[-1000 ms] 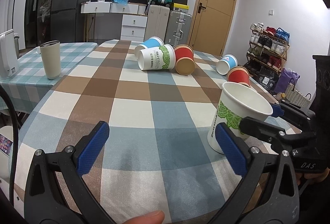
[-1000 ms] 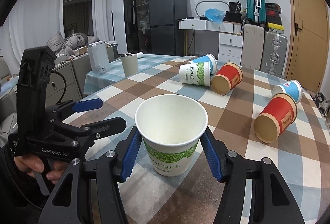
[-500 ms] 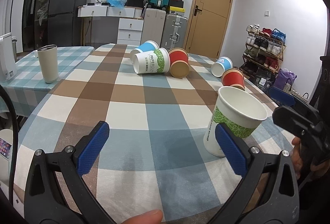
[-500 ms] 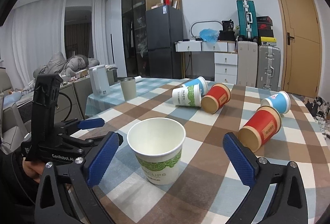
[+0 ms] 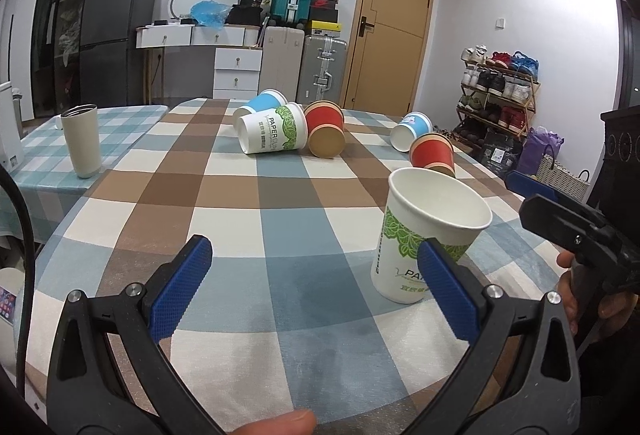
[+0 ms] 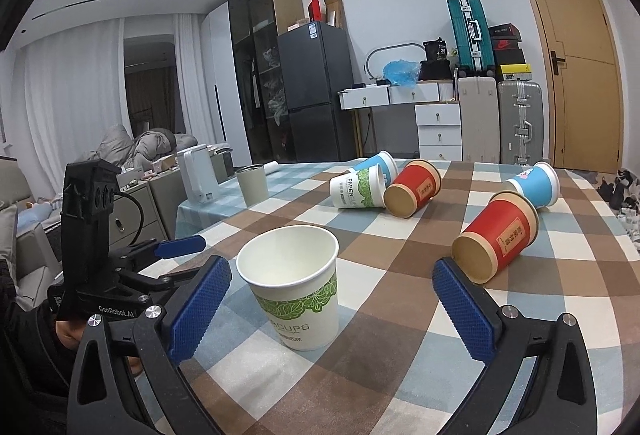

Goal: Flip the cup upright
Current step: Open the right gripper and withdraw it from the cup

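A white paper cup with green leaf print (image 6: 294, 287) stands upright on the checked tablecloth (image 6: 400, 299); it also shows in the left wrist view (image 5: 430, 235). My right gripper (image 6: 332, 311) is open and empty, pulled back from the cup. My left gripper (image 5: 316, 291) is open and empty to the cup's left. A red cup (image 6: 498, 237) lies on its side to the right. A white-green cup (image 6: 356, 191), a red cup (image 6: 414, 187) and a blue cup (image 6: 378, 163) lie on their sides farther back.
Another blue cup (image 6: 534, 183) lies at the far right. A beige tumbler (image 5: 82, 141) stands on a side table at the left beside a white kettle (image 6: 198, 175). Suitcases, drawers and a fridge stand behind the table.
My right gripper has opened, let go of the upright white-green cup and drawn back. The cup stays standing. My left gripper has stayed open.
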Demonstrator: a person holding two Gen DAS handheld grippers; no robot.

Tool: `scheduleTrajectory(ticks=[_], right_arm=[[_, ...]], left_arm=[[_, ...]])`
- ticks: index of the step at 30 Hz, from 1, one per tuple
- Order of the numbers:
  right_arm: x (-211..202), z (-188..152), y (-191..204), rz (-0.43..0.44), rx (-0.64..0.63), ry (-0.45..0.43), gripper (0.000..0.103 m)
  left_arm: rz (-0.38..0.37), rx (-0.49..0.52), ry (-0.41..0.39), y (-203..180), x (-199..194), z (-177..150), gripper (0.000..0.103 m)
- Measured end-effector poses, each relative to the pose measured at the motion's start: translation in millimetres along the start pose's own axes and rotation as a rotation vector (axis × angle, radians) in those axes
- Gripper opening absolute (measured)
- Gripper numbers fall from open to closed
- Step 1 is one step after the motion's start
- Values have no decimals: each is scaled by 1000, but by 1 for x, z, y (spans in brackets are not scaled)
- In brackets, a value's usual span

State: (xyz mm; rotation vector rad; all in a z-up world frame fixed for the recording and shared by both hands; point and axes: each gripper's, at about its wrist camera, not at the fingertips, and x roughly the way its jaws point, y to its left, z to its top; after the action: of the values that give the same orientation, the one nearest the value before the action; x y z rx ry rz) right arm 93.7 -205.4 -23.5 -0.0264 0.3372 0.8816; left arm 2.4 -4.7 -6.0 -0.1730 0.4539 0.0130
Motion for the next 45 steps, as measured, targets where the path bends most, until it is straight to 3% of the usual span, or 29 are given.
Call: scheduleTrajectory(ticks=[45], right_arm=[[5, -5, 2, 11, -15, 16, 103]], left_arm=[[-4, 26, -5, -6, 0, -4, 103]])
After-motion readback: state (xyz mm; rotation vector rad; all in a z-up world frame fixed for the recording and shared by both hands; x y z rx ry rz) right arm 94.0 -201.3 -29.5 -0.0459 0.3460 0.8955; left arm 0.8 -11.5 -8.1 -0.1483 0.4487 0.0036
